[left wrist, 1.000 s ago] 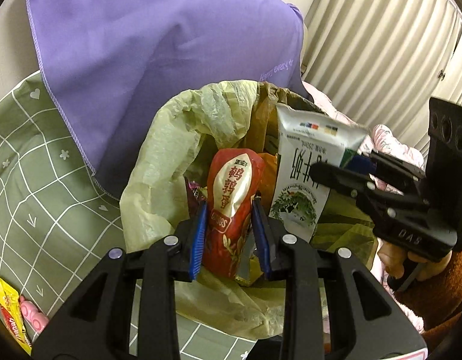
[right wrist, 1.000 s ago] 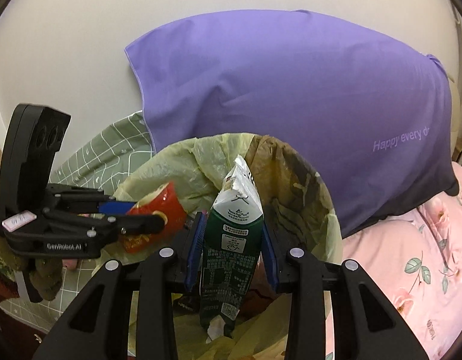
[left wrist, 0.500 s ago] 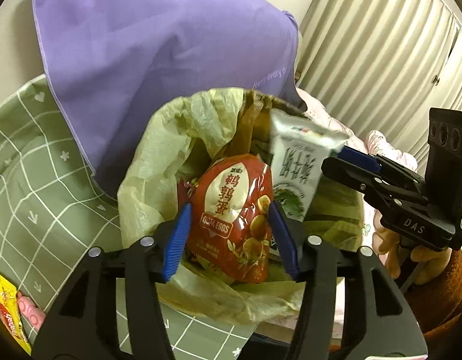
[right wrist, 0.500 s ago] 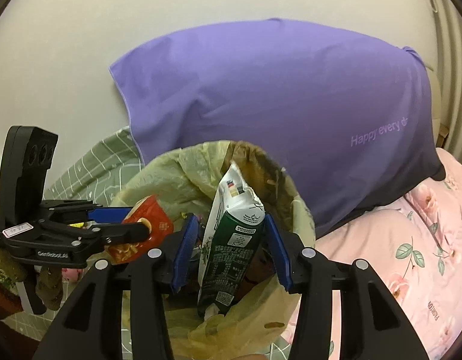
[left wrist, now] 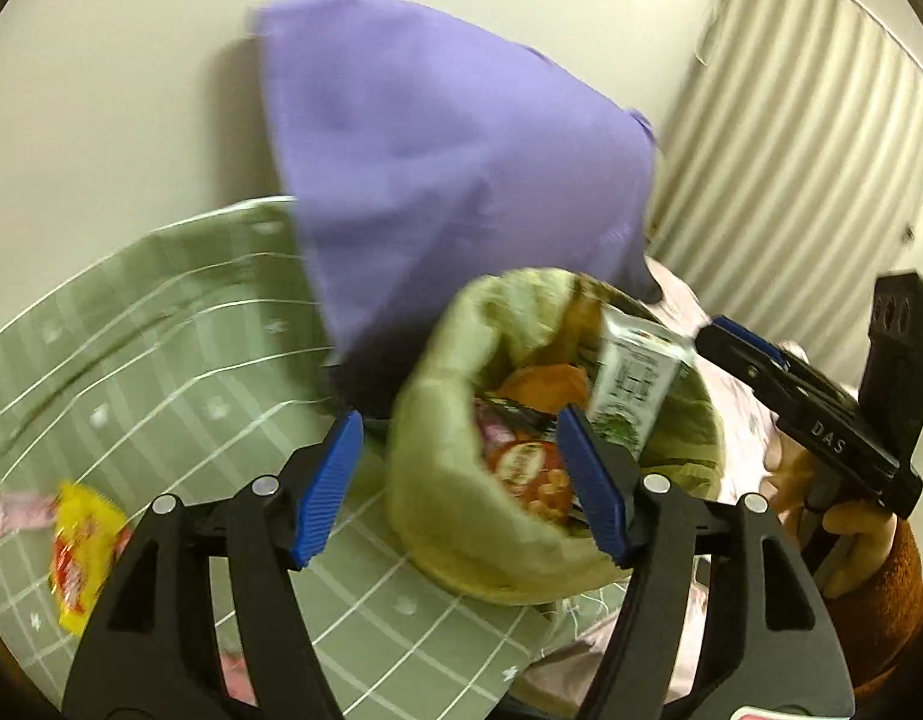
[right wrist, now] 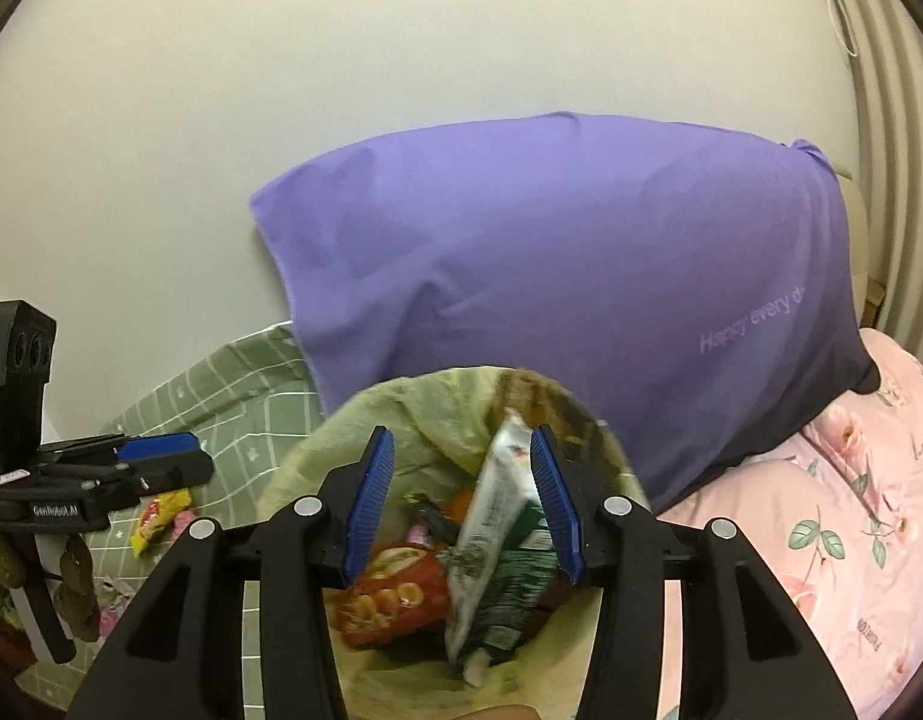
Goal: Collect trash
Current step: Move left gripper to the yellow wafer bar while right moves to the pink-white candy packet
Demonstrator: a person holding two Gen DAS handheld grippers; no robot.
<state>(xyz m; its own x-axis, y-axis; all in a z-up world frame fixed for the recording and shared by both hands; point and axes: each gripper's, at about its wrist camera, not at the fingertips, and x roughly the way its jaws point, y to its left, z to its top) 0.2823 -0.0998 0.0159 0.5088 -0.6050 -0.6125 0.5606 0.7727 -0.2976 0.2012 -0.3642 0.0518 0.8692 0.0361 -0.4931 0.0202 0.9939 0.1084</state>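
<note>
Both grippers hang over a yellow-green trash bag (right wrist: pixel 317 462) on a bed, just below a purple pillow (right wrist: pixel 551 252). The left gripper (left wrist: pixel 461 480), fingers just opened wide, and the right gripper (right wrist: pixel 461 504), fingers also parted, hold nothing. A red snack packet (right wrist: pixel 395 594) and a green-and-white carton (right wrist: pixel 497 558) lie inside the bag; a yellow wrapper (left wrist: pixel 80 552) lies on the green checked sheet (left wrist: pixel 161 330) left of it.

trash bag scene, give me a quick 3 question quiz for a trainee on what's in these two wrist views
1. True or false: the red snack packet lies inside the yellow-green plastic trash bag.
2. Which is left on the green checked sheet? A) yellow snack wrapper B) glass bottle C) metal spoon
3. Fill in: the green and white milk carton sits between the right tongs, whose jaws are ____.

Key: 1 true; 2 A; 3 open
</note>
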